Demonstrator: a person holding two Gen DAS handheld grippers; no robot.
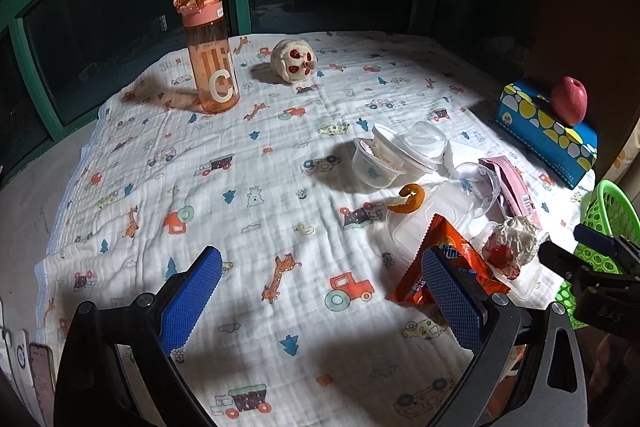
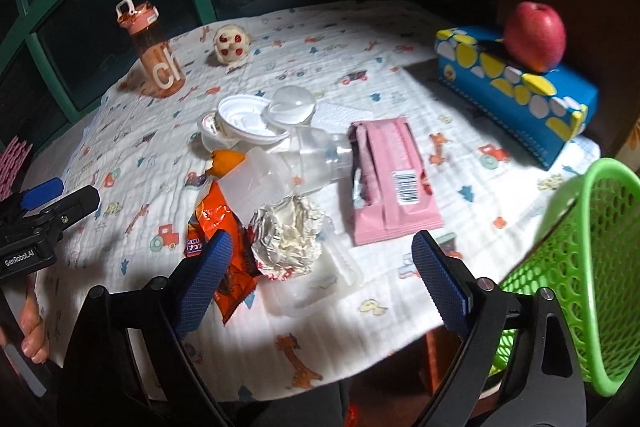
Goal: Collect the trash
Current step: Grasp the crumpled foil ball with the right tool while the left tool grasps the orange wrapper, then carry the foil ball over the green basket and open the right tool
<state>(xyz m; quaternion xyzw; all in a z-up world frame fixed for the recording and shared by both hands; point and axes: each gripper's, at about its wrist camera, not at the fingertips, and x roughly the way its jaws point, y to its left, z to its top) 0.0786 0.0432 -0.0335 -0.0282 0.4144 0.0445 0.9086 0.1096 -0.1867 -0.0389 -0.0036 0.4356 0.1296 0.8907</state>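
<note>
Trash heaped on my printed white cloth point(image 2: 400, 95), crumpled foil ball point(image 2: 288, 239) between my right gripper's point(image 2: 322, 259) spread jaws, untouched, orange snack wrapper point(image 1: 440, 267) beside my left gripper point(image 1: 322, 279), jaws wide, empty, green mesh basket point(image 2: 592, 267) at right.

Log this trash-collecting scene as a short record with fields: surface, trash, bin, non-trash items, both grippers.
surface: table under a white cartoon-print cloth
trash: crumpled foil ball, orange snack wrapper, pink barcoded packet, clear plastic cups, clustered on the side nearest the bin
bin: green mesh basket, at the table edge
non-trash items: orange drinking bottle; red apple resting on blue dotted tissue box
left gripper: jaws open, nothing between them
right gripper: jaws open, on either side of the foil ball, no contact visible
</note>
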